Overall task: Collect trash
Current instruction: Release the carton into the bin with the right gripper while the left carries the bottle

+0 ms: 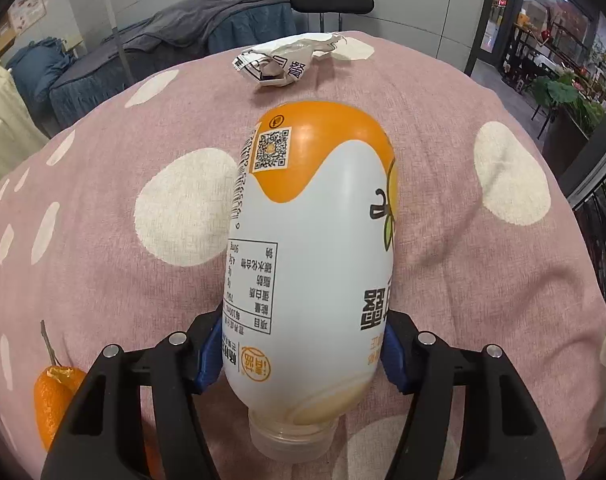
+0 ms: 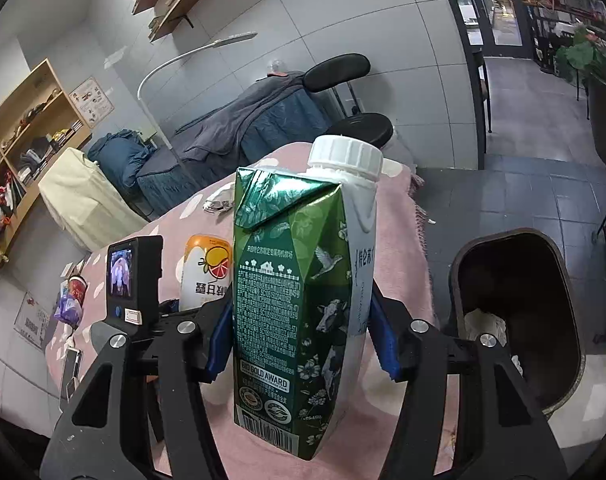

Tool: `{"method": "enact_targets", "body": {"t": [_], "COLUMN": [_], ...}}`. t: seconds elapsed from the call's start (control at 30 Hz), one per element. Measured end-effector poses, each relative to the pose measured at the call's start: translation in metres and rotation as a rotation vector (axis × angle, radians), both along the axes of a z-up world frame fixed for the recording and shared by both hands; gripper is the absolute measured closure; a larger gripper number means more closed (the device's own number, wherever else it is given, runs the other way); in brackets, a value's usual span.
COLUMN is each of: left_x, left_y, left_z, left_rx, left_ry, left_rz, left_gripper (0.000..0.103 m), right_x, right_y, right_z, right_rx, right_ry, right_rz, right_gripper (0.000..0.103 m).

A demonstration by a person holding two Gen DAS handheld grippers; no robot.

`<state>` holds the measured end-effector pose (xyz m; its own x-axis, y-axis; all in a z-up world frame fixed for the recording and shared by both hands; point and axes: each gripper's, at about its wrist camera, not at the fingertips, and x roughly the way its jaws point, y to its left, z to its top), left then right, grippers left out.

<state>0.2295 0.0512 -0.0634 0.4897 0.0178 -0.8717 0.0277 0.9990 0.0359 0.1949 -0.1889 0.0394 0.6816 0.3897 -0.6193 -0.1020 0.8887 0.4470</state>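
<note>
My left gripper [image 1: 303, 354] is shut on a white and orange plastic drink bottle [image 1: 315, 248], gripped near its neck, base pointing away from me, over the pink dotted tablecloth [image 1: 103, 152]. The bottle also shows in the right wrist view [image 2: 205, 272]. A crumpled white wrapper [image 1: 283, 60] lies at the far edge of the table. My right gripper [image 2: 299, 336] is shut on a green milk carton [image 2: 295, 300] with a white cap, held upright above the table. A dark trash bin [image 2: 519, 320] stands on the floor to the right, with white paper inside.
An orange peel [image 1: 51, 400] lies at the near left of the table. A red cup and purple wrapper [image 2: 73, 296] and a phone [image 2: 71, 364] lie at the left table edge. A black chair [image 2: 343, 76] and a covered bed [image 2: 243, 128] stand behind the table.
</note>
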Motion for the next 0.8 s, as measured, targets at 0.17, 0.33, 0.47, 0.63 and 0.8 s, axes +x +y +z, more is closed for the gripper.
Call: {"method": "enact_targets", "body": {"t": [0.17,0.33,0.47,0.63,0.8], "left_x": [-0.006,-0.025,-0.043,-0.065,-0.076], "left_y": [0.0,-0.009,-0.02,-0.037,-0.067], "left_z": [0.003,0.02,0.044,0.064,0.074], "left_rx": [-0.005,-0.025,-0.069,-0.127,-0.178], "left_ry": [-0.015,-0.073,-0.149,-0.211,-0.246], "left_rz": [0.013,0.002,-0.023,-0.058,-0.12], "left_gripper": [0.042,0.042,0.042,0.042,0.042], "right_x": [-0.01,-0.019,-0.023,-0.028,-0.029], "right_y": [-0.032,-0.063,-0.091,-0.131,-0.159], "right_z": [-0.012,-0.025,-0.036,-0.058,-0.087], "right_rx": [0.003,0.004,-0.011,-0.018,-0.035], "right_ry": [0.01,0.02,0.032,0.07,0.118], "right_rz": [-0.056,-0.127,-0.191,-0.265,-0.305], "right_gripper": [0.045,0.045,0.045,0.045,0.045]}}
